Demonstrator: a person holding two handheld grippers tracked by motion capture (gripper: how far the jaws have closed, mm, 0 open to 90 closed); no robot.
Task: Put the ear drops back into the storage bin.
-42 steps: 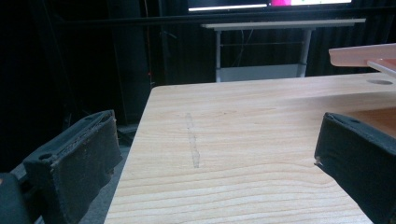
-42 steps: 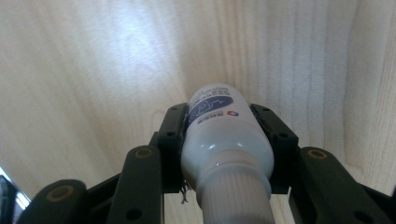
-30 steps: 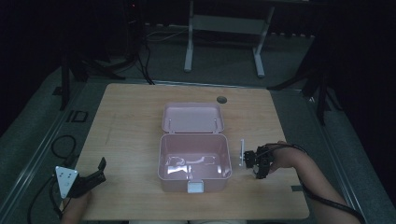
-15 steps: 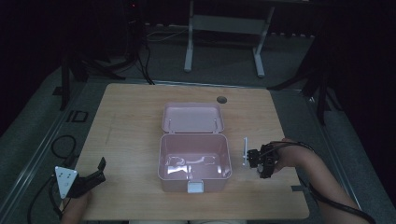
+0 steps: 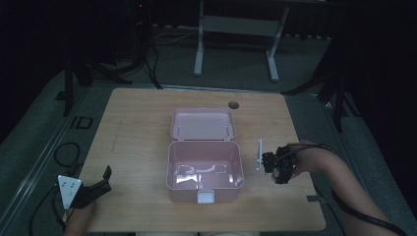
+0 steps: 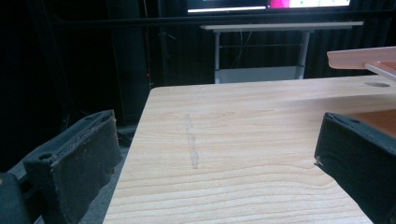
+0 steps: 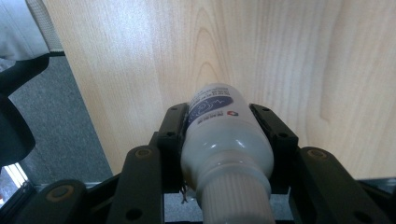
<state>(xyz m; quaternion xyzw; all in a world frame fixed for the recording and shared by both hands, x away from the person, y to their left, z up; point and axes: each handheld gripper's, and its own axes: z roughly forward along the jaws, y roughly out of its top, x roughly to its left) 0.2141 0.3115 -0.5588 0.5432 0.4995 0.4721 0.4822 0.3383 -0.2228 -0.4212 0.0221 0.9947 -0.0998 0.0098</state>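
A: High view, entry one. Pink box (image 5: pixel 204 167) sits mid-table (image 5: pixel 137 128), lid hinged back and lying open toward the far edge. Right gripper (image 5: pixel 275 164) hovers just beside the box's right wall, held over the table near its right edge.

B: What's in it?

A: Right gripper view: jaws clamped on a small white bottle (image 7: pixel 224 140), one jaw against each side of its body. Ribbed cap end is nearest the camera; the labelled base points away, along the jaws. Long axis runs in line with the jaws, so the base leads.

B: Left side?

A: Left gripper (image 5: pixel 96 184) near the front-left corner, well apart from the box. Left gripper view shows its jaws spread wide with bare wood between them, holding nothing.

B: Risks?

A: Judgement only. The body is round and smooth, gripped by two narrow pads; any tilt could let it rotate or slide out base-first. If it's bound for the box, the base could catch on the right rim because the gripper is so close to that wall.
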